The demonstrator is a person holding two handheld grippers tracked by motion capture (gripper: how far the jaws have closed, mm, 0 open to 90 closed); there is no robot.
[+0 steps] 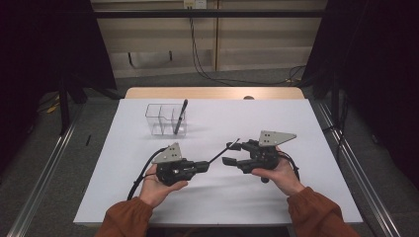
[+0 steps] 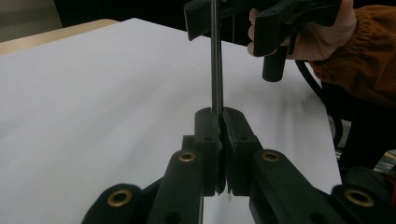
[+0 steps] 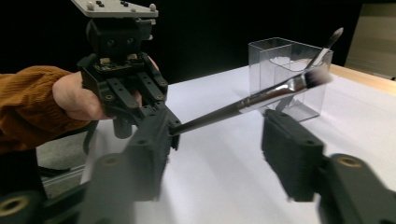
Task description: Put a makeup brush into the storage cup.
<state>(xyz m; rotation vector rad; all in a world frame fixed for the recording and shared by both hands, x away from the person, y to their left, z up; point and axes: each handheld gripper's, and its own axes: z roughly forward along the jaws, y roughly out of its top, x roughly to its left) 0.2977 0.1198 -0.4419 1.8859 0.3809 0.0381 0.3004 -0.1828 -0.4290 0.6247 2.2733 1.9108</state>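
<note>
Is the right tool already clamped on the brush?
No, the right tool is open, its jaws apart either side of the brush, which the left tool grips.

**Brush between two tongs, holder behind**

On the table [image 1: 296, 128], the left tongs [image 1: 206, 166] and right tongs [image 1: 229, 153] face each other, a brush [image 1: 222, 152] spanning between them. Behind the left tongs stands a compartmented holder [image 1: 159, 118] with a pen [image 1: 180, 117] inside.

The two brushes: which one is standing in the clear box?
The dark-handled brush leaning in the clear plastic organizer box at the back. The other thin black-handled brush is pinched by the left gripper, out over the white table.
</note>
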